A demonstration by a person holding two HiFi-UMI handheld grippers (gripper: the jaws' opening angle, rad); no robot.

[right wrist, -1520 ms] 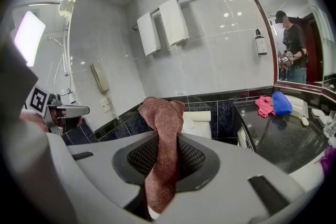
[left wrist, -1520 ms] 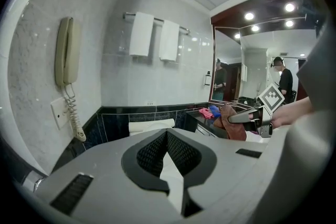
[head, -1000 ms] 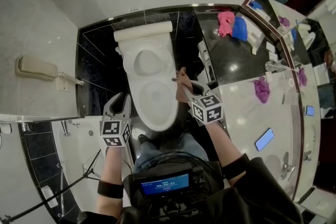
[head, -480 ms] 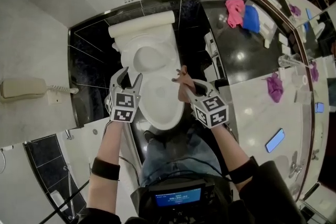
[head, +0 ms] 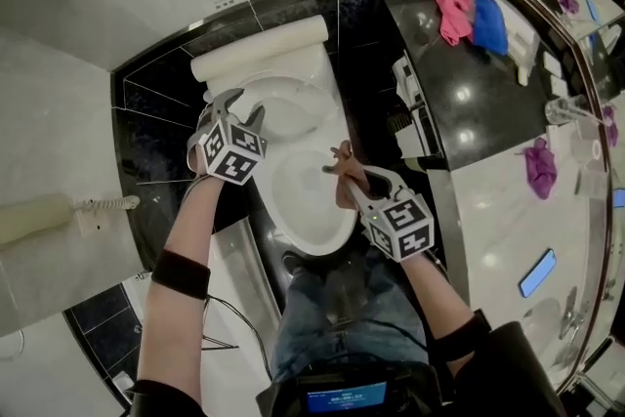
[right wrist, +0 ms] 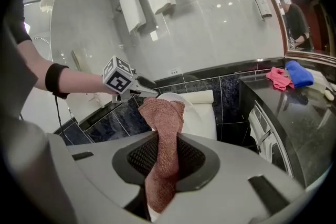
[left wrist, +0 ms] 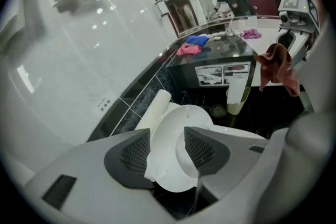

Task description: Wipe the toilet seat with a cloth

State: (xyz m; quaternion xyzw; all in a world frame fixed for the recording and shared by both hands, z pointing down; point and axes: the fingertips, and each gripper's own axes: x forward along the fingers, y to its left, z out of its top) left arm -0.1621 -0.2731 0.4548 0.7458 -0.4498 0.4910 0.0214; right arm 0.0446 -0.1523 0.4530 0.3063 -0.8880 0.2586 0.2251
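No brand legible. Wall label (left wrist: pixel 104 105) by the tank is too small to read; cubes carry only square markers. L tongs (head: pixel 241 107) are wide, jaws just been opening. Raised lid (head: pixel 293 107) shows btwn them, pads not pressing it. R tongs (head: pixel 344 173) clamp a rust-brown cloth (right wrist: pixel 164 123), held over the R rim of the toilet seat (head: pixel 305 245), which lies down on the bowl. Toilet is hemmed btwn black tiled wall and black surface (head: pixel 469 112); bowl itself open. Vs a sec ago: L tongs went from beside the bowl's front up to the lid; R tongs barely shifted.
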